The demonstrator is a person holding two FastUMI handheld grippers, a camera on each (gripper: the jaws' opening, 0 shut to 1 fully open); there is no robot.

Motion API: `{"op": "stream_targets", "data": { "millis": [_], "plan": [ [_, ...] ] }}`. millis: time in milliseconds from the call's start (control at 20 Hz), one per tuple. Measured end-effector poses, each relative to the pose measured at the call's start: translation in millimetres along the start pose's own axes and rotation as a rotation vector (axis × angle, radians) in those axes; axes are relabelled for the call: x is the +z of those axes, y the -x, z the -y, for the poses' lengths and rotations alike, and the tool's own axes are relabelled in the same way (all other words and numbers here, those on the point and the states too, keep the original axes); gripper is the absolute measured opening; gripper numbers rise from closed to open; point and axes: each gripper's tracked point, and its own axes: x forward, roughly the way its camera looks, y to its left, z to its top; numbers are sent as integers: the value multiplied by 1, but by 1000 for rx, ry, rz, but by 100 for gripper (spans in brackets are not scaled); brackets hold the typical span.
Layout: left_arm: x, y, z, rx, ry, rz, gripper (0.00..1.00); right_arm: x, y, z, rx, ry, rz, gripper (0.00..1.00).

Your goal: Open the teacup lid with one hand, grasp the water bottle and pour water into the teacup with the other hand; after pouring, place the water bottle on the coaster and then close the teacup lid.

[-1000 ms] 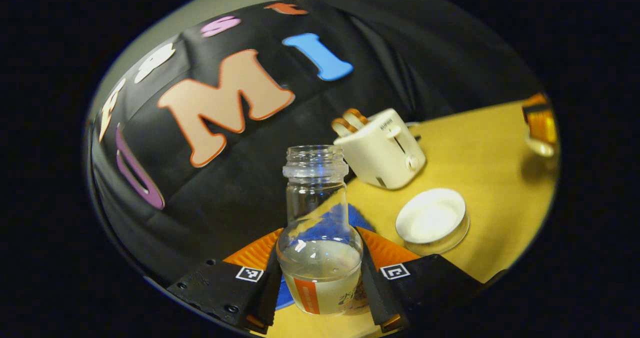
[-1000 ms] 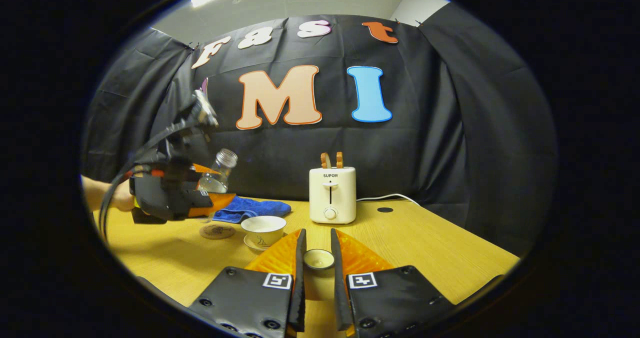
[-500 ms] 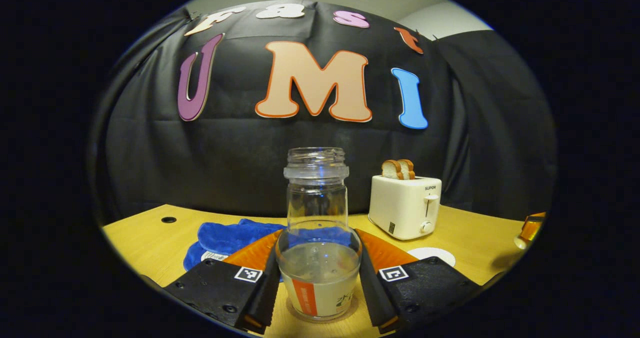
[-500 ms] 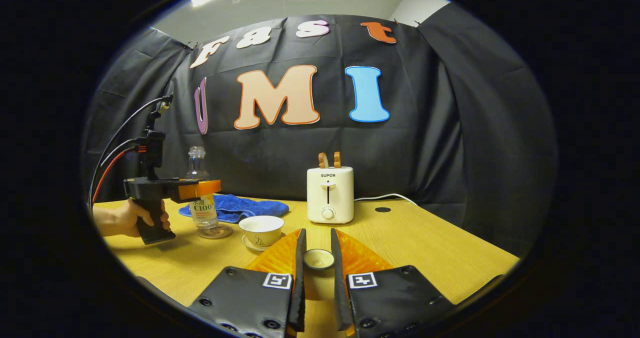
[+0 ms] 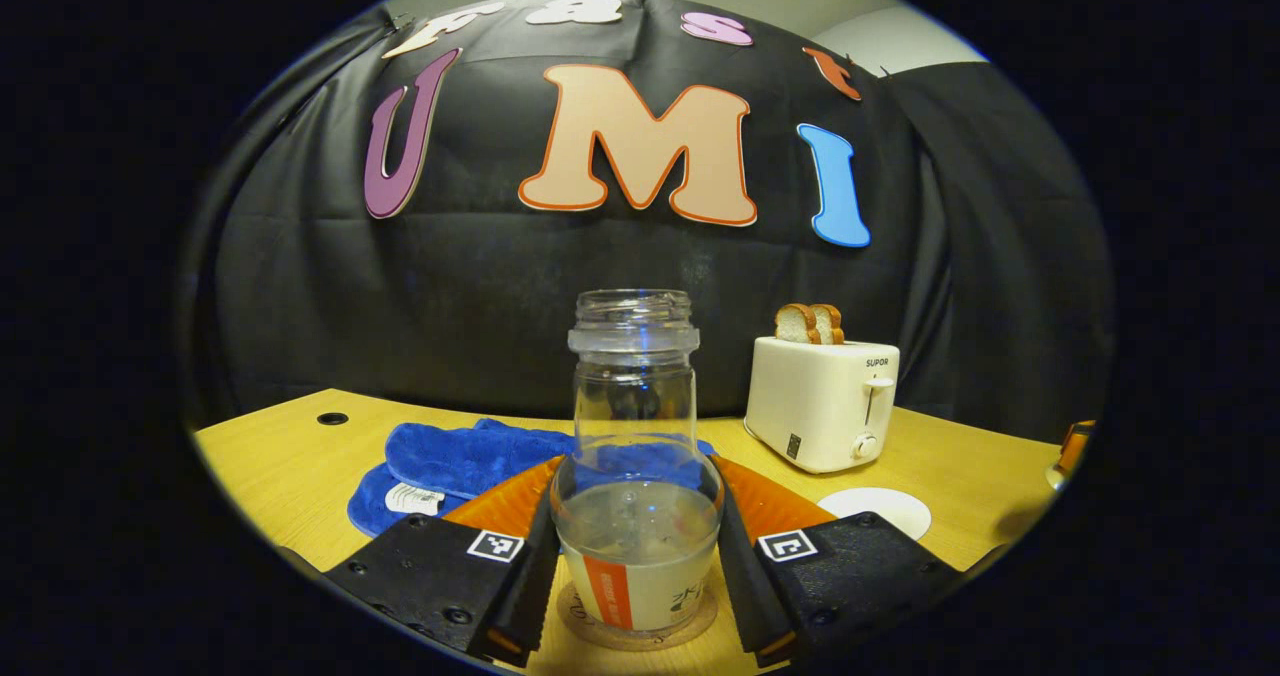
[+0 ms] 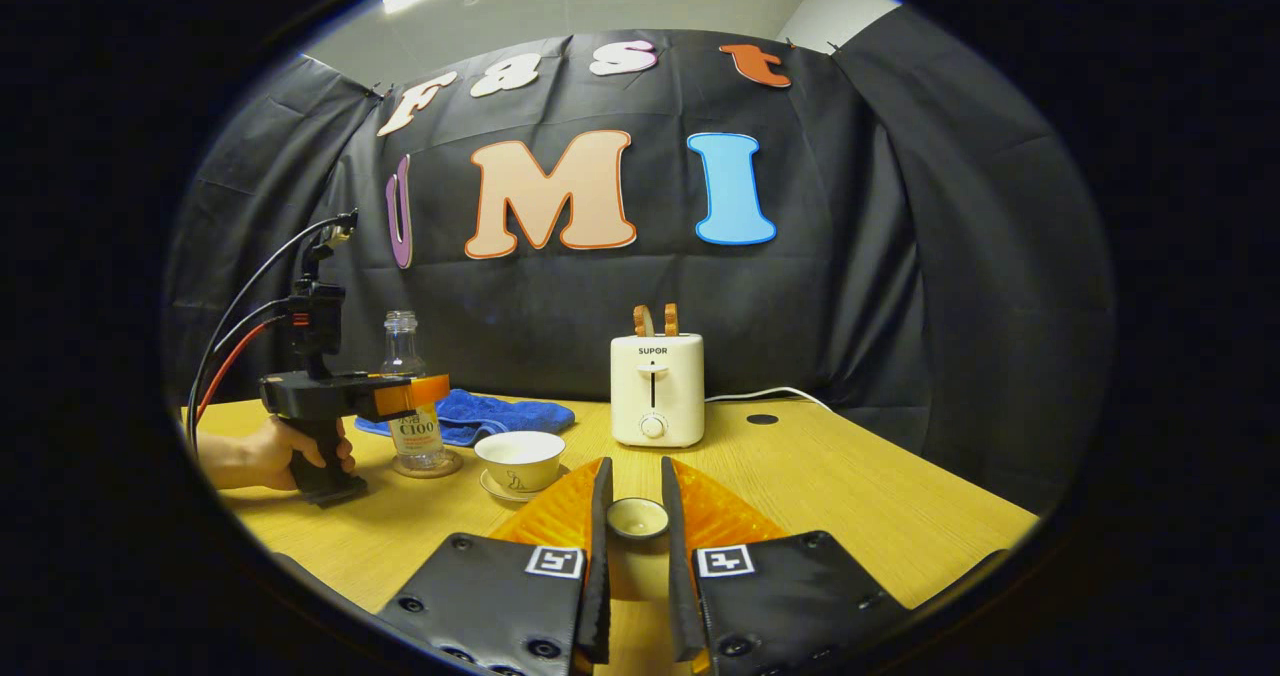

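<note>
Left gripper clamps the water bottle upright on the coaster, right gripper pinches the lid, teacup at 10 o'clock awaiting closing

1. Yellow wooden table carries everything.
2. White toaster at centre.
3. Blue cloth at its 9 o'clock.
4. Coaster and saucer at its 8 o'clock.

The toaster bears a short brand word on its front. The water bottle wears a printed label.
</note>
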Motion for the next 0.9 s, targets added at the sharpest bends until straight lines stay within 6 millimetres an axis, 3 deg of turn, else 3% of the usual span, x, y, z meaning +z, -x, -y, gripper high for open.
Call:
{"op": "stream_targets", "data": {
  "millis": [500, 550, 700, 800, 900],
  "plan": [
    [-2, -3, 4, 2, -56, 24, 71, 1, 0, 1, -8, 0, 2, 27],
    [-5, 4, 2, -1, -54, 3, 71, 1, 0, 0, -6, 0, 2, 27],
    [-5, 2, -3, 31, -48, 11, 77, 0, -2, -7, 18, -1, 0, 27],
    [-6, 6, -5, 39, -42, 1, 96, -1, -4, -12, 29, -2, 0, 27],
    [-5, 10, -5, 38, -41, 1, 94, -1, -8, -20, 46, -2, -1, 27]
  ]
}}
